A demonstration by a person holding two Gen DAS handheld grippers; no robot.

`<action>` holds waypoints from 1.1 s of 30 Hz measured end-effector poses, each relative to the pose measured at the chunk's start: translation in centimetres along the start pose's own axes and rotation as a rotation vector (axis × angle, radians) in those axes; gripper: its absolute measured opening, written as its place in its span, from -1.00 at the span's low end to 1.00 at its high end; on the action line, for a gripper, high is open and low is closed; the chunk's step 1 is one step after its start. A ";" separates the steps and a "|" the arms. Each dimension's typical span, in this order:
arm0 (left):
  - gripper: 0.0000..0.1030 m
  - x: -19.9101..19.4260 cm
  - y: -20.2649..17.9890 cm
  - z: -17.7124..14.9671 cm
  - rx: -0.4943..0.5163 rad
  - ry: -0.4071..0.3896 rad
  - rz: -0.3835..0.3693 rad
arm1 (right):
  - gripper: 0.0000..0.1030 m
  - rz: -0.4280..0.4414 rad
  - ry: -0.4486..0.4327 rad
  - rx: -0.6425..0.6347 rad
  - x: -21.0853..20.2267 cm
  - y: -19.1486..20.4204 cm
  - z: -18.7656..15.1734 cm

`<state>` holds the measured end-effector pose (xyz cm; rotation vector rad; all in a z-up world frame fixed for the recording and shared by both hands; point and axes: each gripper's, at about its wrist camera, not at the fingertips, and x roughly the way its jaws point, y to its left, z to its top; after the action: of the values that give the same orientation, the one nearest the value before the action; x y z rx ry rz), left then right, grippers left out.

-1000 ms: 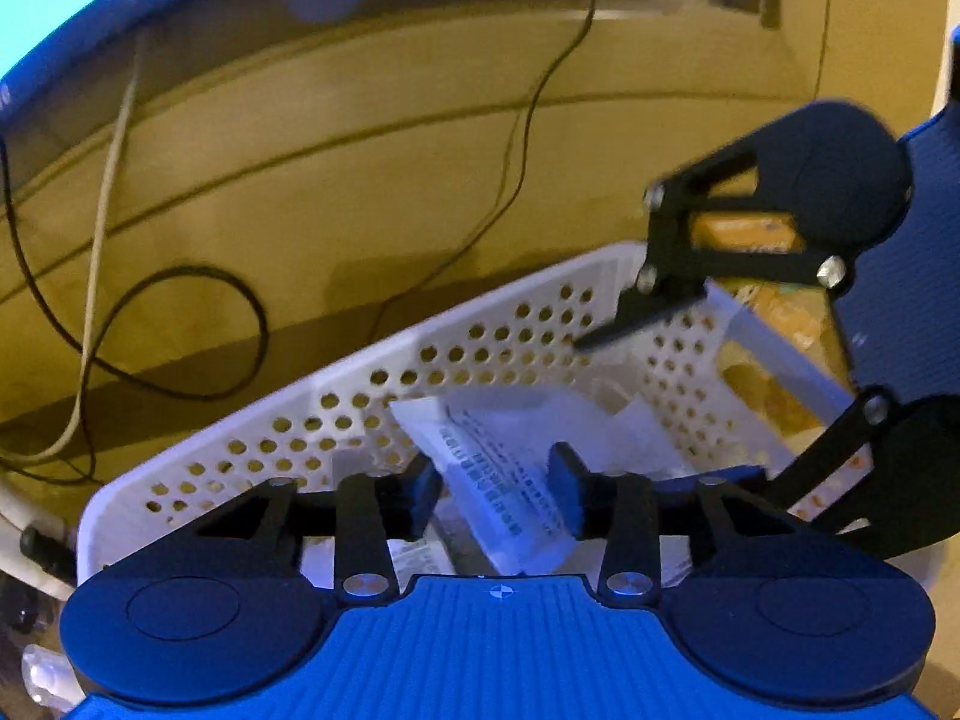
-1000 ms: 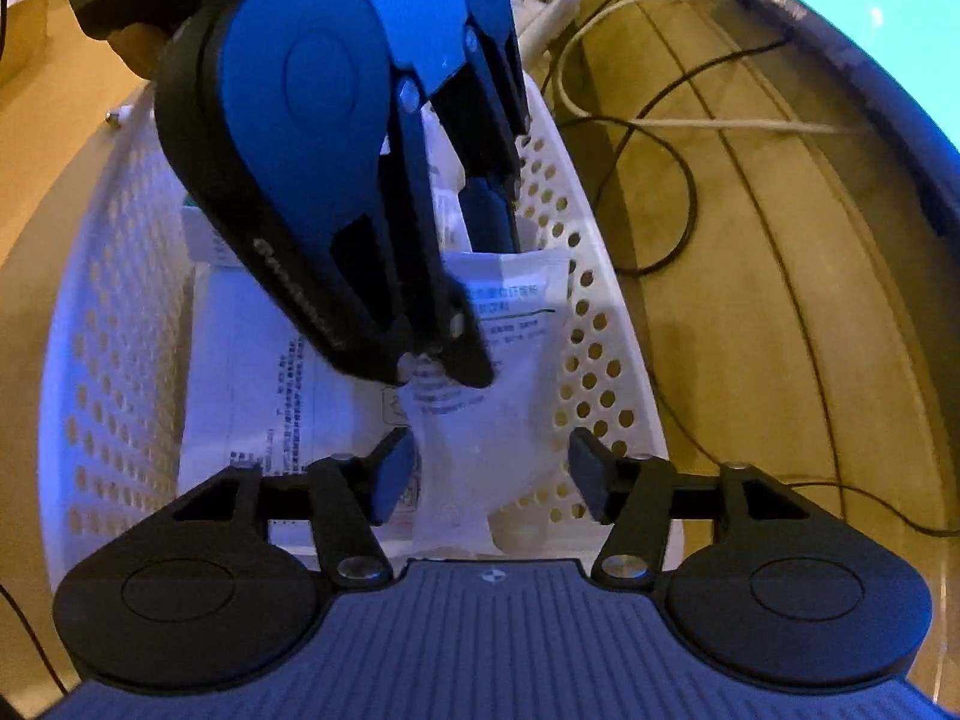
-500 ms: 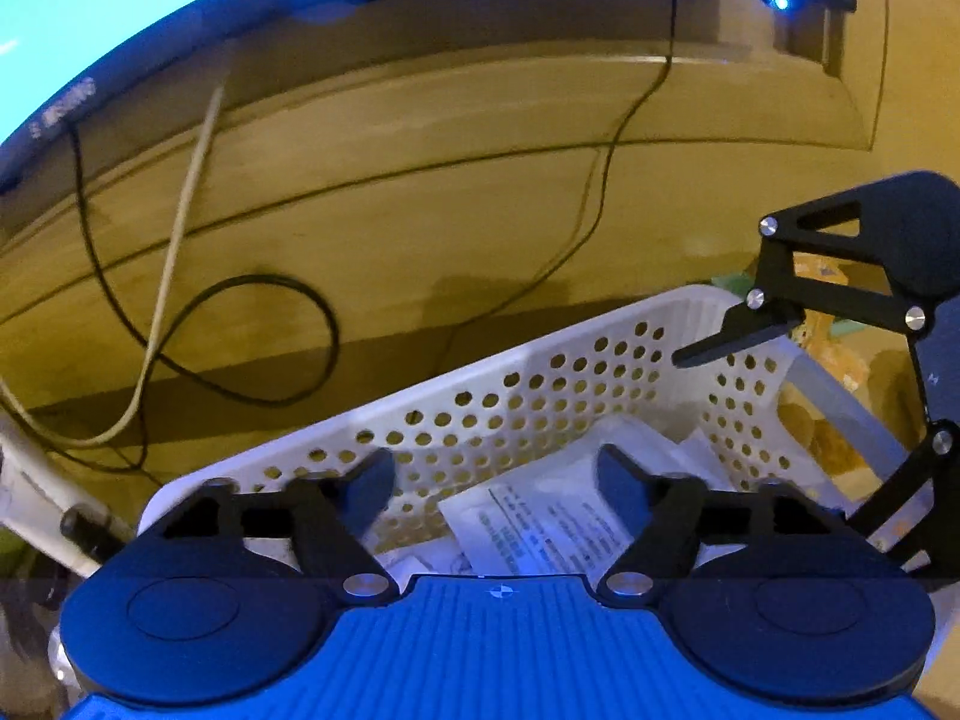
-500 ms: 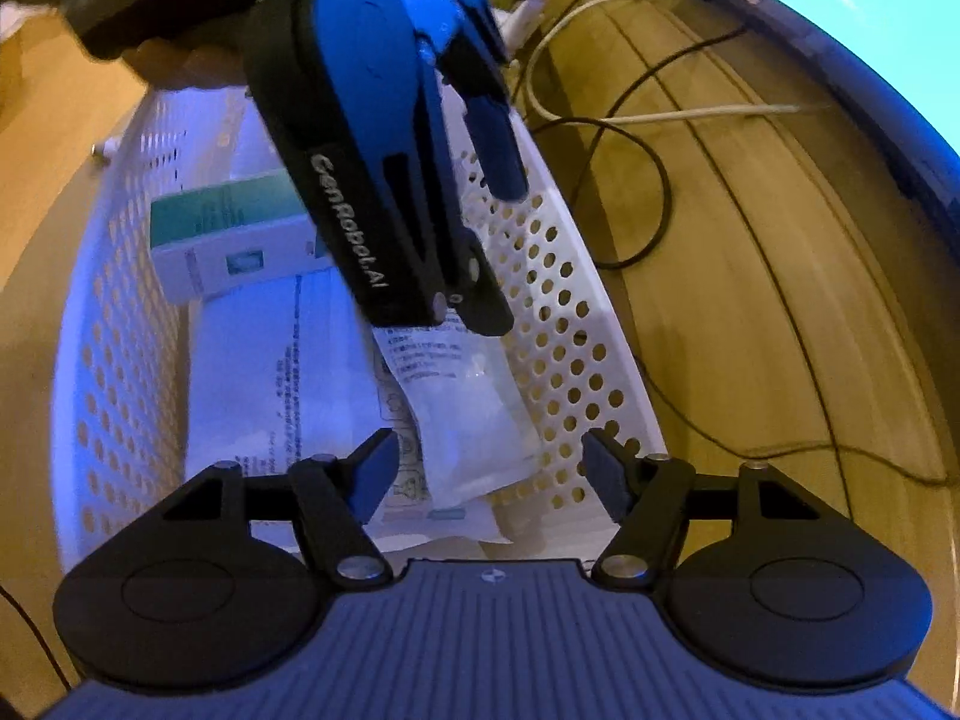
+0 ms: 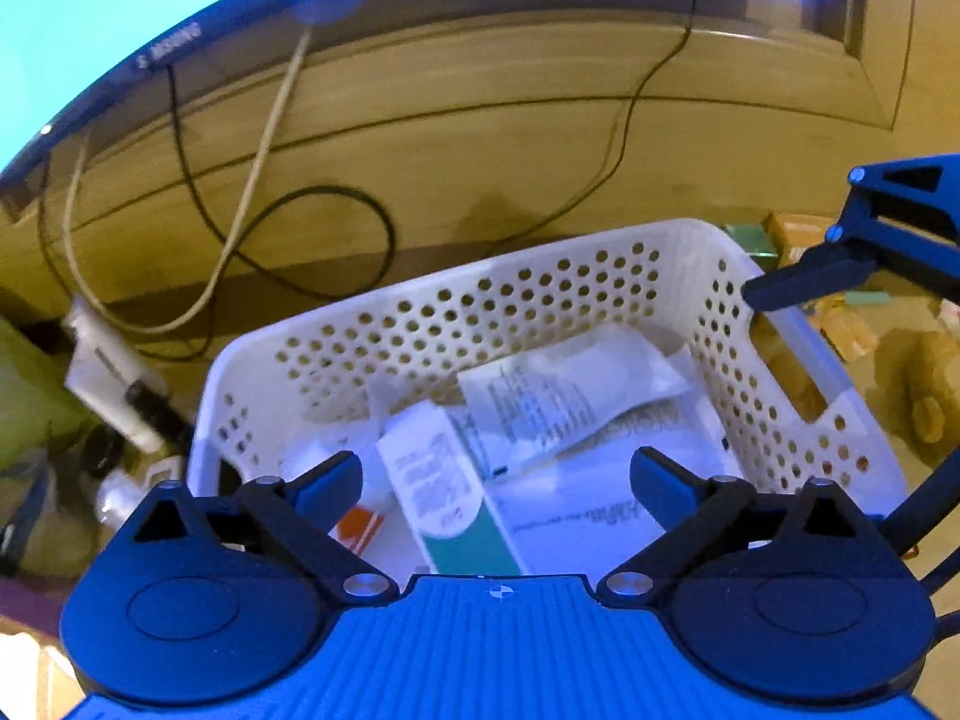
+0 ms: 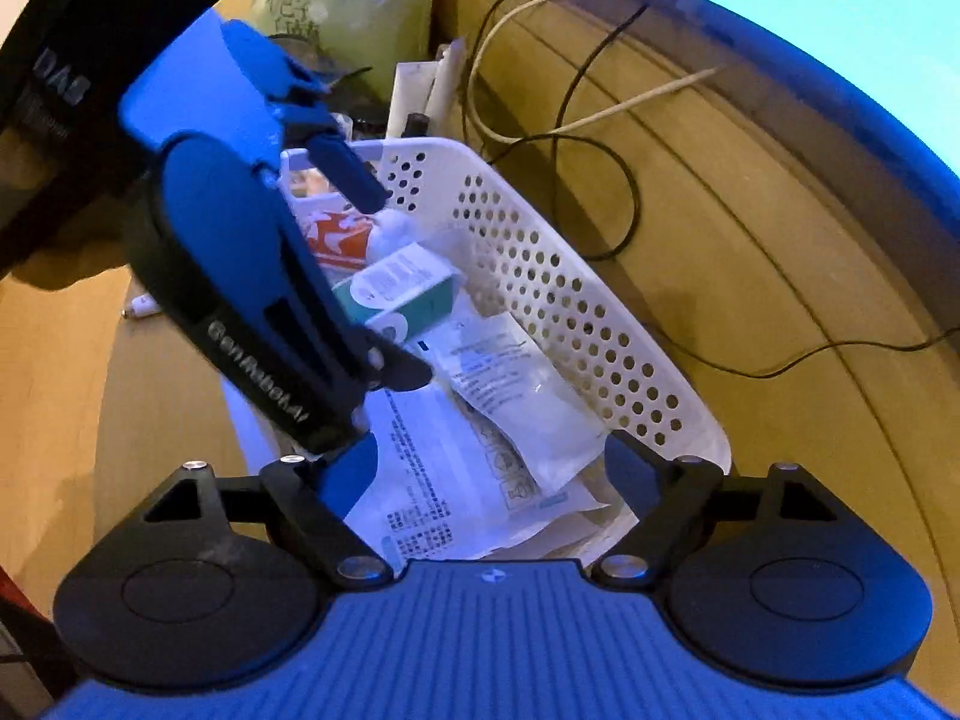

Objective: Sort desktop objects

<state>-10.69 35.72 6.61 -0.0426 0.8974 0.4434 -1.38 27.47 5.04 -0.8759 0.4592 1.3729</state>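
Observation:
A white perforated basket (image 5: 492, 306) (image 6: 576, 312) sits on the wooden desk. Inside lie a clear printed pouch (image 5: 558, 396) (image 6: 516, 390), a teal-and-white box (image 5: 456, 498) (image 6: 408, 294), a large white printed packet (image 6: 432, 480) and a red-and-white pack (image 6: 333, 234). My left gripper (image 5: 495, 483) is open and empty, above the basket's near end. My right gripper (image 6: 489, 474) is open and empty, above the basket's other end. The left gripper's body (image 6: 252, 276) crosses the right wrist view. One right finger (image 5: 804, 279) shows in the left wrist view.
A monitor (image 5: 120, 12) (image 6: 810, 6) stands behind the basket with black and beige cables (image 5: 288, 222) on the desk. Orange and green boxes (image 5: 792, 234) lie beyond the basket's right end. A green bag (image 6: 342, 6) and small clutter (image 5: 114, 372) sit at its left end.
My left gripper let go of the clear pouch, which now lies in the basket, and opened wide. Both grippers have drawn back and up from the basket.

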 end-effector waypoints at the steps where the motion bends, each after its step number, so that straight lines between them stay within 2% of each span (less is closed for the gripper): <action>1: 0.98 -0.4 0.0 -0.1 -0.004 -0.001 0.009 | 0.66 -0.005 0.011 0.006 -0.3 0.2 0.2; 12: 1.00 -3.7 1.3 -1.8 -0.071 0.005 0.116 | 0.66 -0.052 0.063 0.109 -1.1 1.7 1.0; 27: 1.00 -4.3 2.6 -3.7 -0.137 0.045 0.126 | 0.66 -0.054 0.153 0.297 0.3 1.8 1.1; 33: 1.00 -4.3 2.9 -3.9 -0.151 0.051 0.124 | 0.66 -0.039 0.161 0.327 0.2 2.2 1.1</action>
<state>-17.02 36.01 7.85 -0.1379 0.9183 0.6278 -3.73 28.34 4.95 -0.7231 0.7631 1.1548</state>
